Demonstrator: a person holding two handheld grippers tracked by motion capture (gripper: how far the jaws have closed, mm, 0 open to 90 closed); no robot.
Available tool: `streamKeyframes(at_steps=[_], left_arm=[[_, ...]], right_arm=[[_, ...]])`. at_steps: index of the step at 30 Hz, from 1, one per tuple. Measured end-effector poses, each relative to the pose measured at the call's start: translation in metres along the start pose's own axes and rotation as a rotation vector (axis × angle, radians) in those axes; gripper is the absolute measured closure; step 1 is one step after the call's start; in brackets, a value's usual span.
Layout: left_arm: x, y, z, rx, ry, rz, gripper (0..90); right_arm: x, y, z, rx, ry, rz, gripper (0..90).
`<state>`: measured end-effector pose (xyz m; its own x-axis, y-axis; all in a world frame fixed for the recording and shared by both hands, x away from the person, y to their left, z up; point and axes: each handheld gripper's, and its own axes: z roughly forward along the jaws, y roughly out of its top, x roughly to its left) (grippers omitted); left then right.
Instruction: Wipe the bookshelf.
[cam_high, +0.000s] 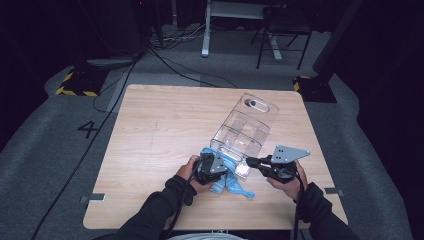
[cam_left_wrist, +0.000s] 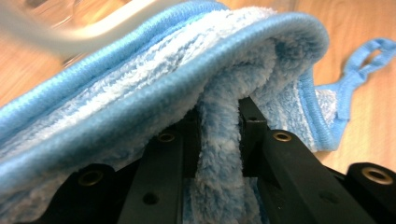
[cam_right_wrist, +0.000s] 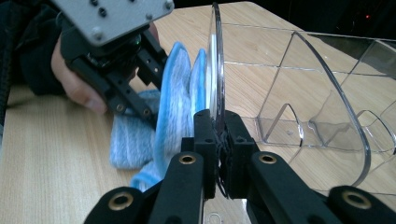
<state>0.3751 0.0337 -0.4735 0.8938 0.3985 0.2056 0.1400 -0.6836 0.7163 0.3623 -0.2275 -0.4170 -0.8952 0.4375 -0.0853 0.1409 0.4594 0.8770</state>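
A light blue microfibre cloth (cam_high: 233, 186) lies bunched on the wooden table (cam_high: 160, 130), against the near end of a clear plastic organiser bin (cam_high: 245, 127) with dividers. My left gripper (cam_high: 221, 171) is shut on a fold of the cloth (cam_left_wrist: 163, 70), which is pinched between the black jaws of the left gripper (cam_left_wrist: 219, 128). The cloth's hanging loop (cam_left_wrist: 369, 56) rests on the wood beyond. My right gripper (cam_high: 249, 161) is shut on the bin's thin near wall; in the right gripper view the right gripper (cam_right_wrist: 217, 128) clamps that clear wall (cam_right_wrist: 215, 70). The left gripper (cam_right_wrist: 155, 95) presses the cloth (cam_right_wrist: 175, 102) against the wall's outer face.
The bin (cam_right_wrist: 303, 79) lies on its side and stretches away toward the table's far right corner. The table's near edge (cam_high: 210, 227) is close behind both hands. Cables (cam_high: 90, 150) and a chair (cam_high: 282, 30) are on the grey floor beyond the table.
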Motion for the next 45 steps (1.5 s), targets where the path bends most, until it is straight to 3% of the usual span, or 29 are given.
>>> streamKeyframes(at_steps=[6,7,10,16,18,23,26,28,31,33,41,45], left_arm=[[0.015,-0.007,-0.014,0.016,0.057,-0.036,75.7],[0.021,-0.009,-0.022,0.009,0.083,-0.058,75.7],[0.028,-0.011,-0.030,-0.007,0.109,-0.074,75.7],[0.037,-0.006,-0.052,-0.117,0.167,-0.135,76.0],[0.034,-0.001,-0.058,-0.150,0.179,-0.130,76.1],[0.025,0.013,-0.063,-0.247,0.134,-0.143,76.3],[0.015,0.023,-0.056,-0.252,0.119,-0.106,76.4],[0.006,0.030,-0.051,-0.260,0.082,-0.083,76.4],[-0.010,0.038,-0.038,-0.240,0.052,-0.029,76.3],[-0.017,0.040,-0.029,-0.227,0.039,-0.016,76.3],[-0.022,0.034,-0.015,-0.244,0.011,-0.048,76.0],[-0.028,0.029,-0.002,-0.184,-0.008,-0.027,76.1]], right_arm=[[-0.001,0.000,0.000,-0.001,0.006,0.001,86.7],[-0.001,0.000,0.000,-0.001,0.006,0.001,86.7],[-0.001,0.000,0.000,-0.002,0.007,0.003,86.7],[-0.001,0.000,0.001,0.000,0.006,0.003,86.4],[-0.001,0.000,0.001,0.000,0.005,0.004,86.4],[-0.002,-0.001,0.001,-0.001,0.005,0.007,86.4],[-0.001,-0.001,0.001,-0.002,0.004,0.011,86.4],[-0.002,-0.001,0.001,-0.003,-0.001,0.012,86.5],[-0.001,-0.001,0.001,-0.002,-0.002,0.007,86.4],[-0.001,-0.001,0.001,-0.003,-0.002,0.011,86.5],[-0.003,-0.003,0.000,-0.004,-0.011,0.020,86.8],[-0.002,-0.003,0.001,-0.002,-0.012,0.018,86.8]])
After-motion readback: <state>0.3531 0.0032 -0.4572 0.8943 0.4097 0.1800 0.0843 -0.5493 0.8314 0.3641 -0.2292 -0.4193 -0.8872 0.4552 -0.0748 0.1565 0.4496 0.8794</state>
